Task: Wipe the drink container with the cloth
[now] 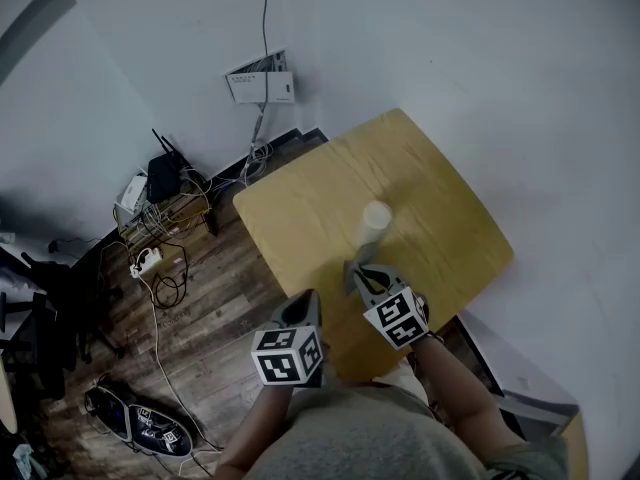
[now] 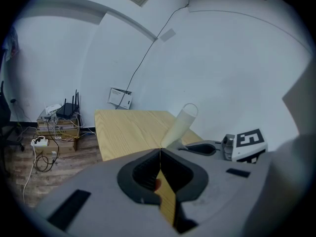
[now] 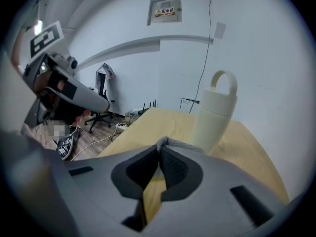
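A white drink container (image 1: 375,222) with a loop handle stands upright near the middle of the wooden table (image 1: 300,208). My right gripper (image 1: 360,273) is just in front of it, shut on a grey cloth (image 1: 352,271). In the right gripper view the cloth (image 3: 174,143) is pinched at the tips of the gripper (image 3: 161,149), and the container (image 3: 215,113) rises close behind. My left gripper (image 1: 303,306) hovers over the table's near edge, shut and with nothing in it. In the left gripper view the jaws of the gripper (image 2: 160,151) meet, and the container (image 2: 180,125) stands ahead.
Routers and tangled cables (image 1: 160,218) sit on the wooden floor left of the table. A pair of shoes (image 1: 140,420) lies at the lower left. White walls close in behind and right of the table. An office chair (image 3: 98,113) stands farther off.
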`<state>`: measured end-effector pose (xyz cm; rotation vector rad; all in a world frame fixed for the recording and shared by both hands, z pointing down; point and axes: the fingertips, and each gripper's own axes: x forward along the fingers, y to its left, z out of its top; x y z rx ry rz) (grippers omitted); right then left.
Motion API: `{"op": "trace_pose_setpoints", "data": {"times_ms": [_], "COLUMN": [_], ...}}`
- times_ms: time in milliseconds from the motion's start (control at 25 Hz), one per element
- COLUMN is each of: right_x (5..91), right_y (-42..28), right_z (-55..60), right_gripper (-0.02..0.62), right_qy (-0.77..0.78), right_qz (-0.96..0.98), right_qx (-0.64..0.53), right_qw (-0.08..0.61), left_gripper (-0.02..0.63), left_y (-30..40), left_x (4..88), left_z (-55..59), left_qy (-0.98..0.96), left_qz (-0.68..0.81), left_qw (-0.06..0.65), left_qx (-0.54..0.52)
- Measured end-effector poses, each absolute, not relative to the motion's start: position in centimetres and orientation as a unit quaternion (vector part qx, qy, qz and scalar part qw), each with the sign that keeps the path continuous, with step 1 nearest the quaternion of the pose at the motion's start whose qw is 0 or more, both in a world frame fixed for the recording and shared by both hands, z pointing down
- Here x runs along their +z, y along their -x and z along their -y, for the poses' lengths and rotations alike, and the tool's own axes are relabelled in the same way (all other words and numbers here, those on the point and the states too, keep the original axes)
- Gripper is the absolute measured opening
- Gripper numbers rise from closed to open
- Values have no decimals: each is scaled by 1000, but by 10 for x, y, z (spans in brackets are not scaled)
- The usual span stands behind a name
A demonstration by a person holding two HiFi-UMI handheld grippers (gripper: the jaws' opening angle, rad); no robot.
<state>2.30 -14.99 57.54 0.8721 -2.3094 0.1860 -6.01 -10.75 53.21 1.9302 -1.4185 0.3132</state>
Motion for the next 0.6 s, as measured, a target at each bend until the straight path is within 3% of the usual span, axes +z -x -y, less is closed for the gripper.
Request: {"op": "trace_pose_setpoints", "data": {"times_ms": [600], "right_x": [491], "right_y": [11], "right_z": [156], "right_gripper": [8], "right_qy": [-321], "right_qz": [910], "right_qx": [-18], "right_qw": [262], "left_gripper": [2], "left_y": [63], "left_x": [528], "left_z": [97], "left_qy": [-753], "left_qz": [545], "left_qw": [348], "left_qx": [120]}}
